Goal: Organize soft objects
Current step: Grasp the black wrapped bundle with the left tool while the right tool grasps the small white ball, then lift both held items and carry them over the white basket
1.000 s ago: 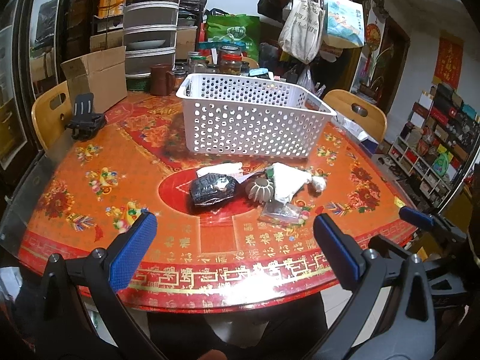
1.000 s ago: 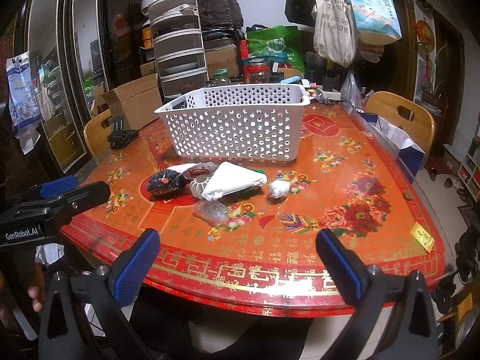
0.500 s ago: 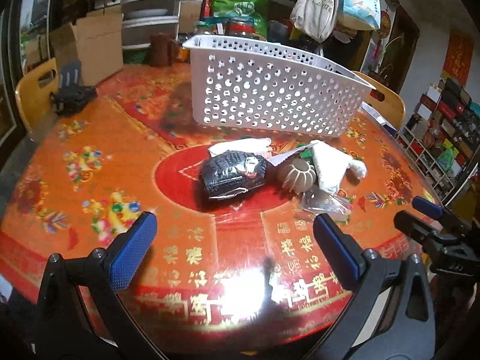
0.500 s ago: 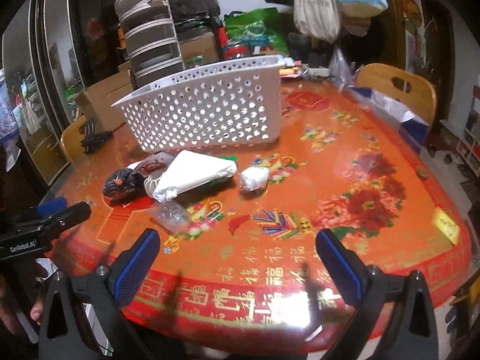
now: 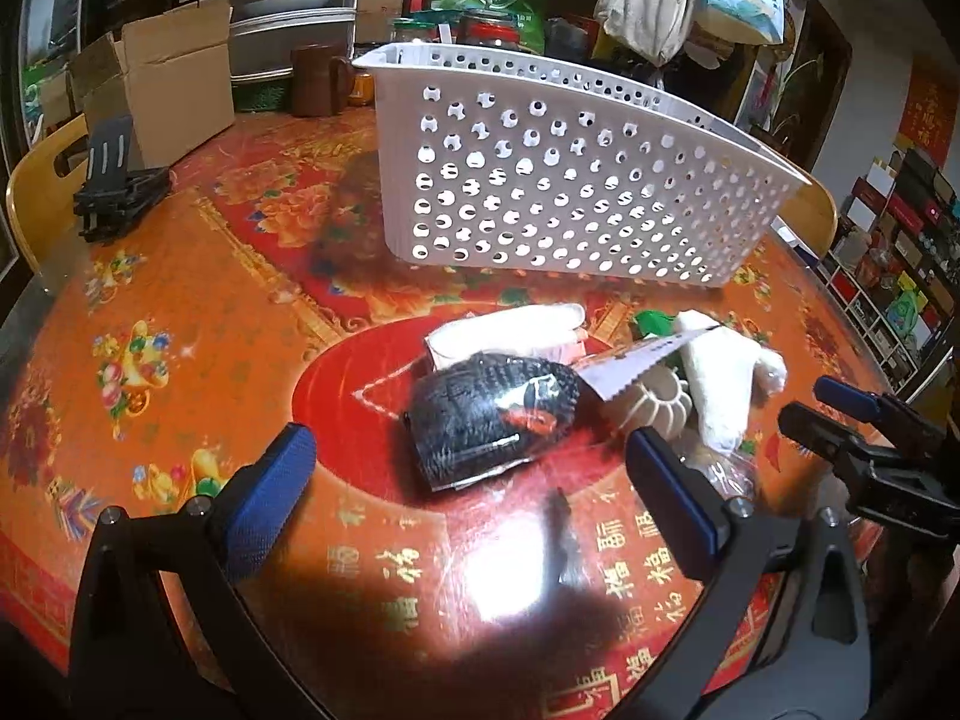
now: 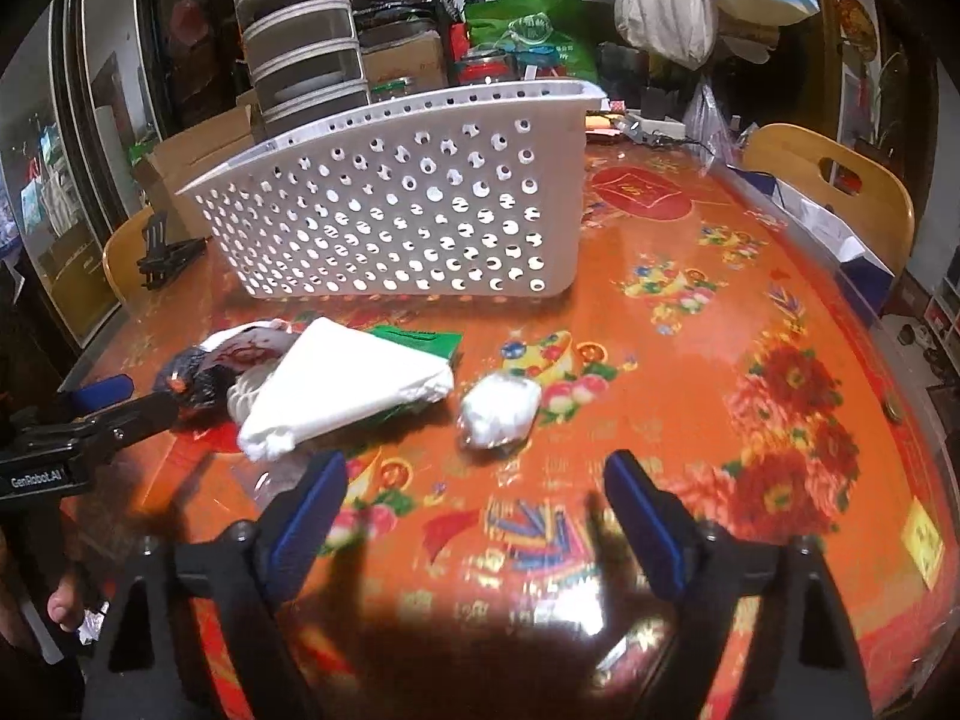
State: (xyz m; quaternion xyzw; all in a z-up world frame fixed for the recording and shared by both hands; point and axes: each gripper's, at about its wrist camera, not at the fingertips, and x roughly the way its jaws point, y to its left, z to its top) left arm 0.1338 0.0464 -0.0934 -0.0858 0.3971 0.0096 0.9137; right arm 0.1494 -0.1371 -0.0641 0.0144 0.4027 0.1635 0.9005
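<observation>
Your left claw [image 5: 471, 483] gapes empty before the black pouch [image 5: 489, 417] on the red surface [image 5: 198, 324], while your right claw [image 6: 474, 507], closing on nothing, faces the small white bundle [image 6: 499, 409] near the white basket [image 6: 408, 210].

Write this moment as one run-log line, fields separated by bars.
stage: approach | left gripper: open, before black pack | right gripper: closing, empty, near white pouch | basket: upright

Both wrist views low, close, angled down over table [image 5: 180, 300]; share white basket [image 5: 570, 192] and object pile.
</observation>
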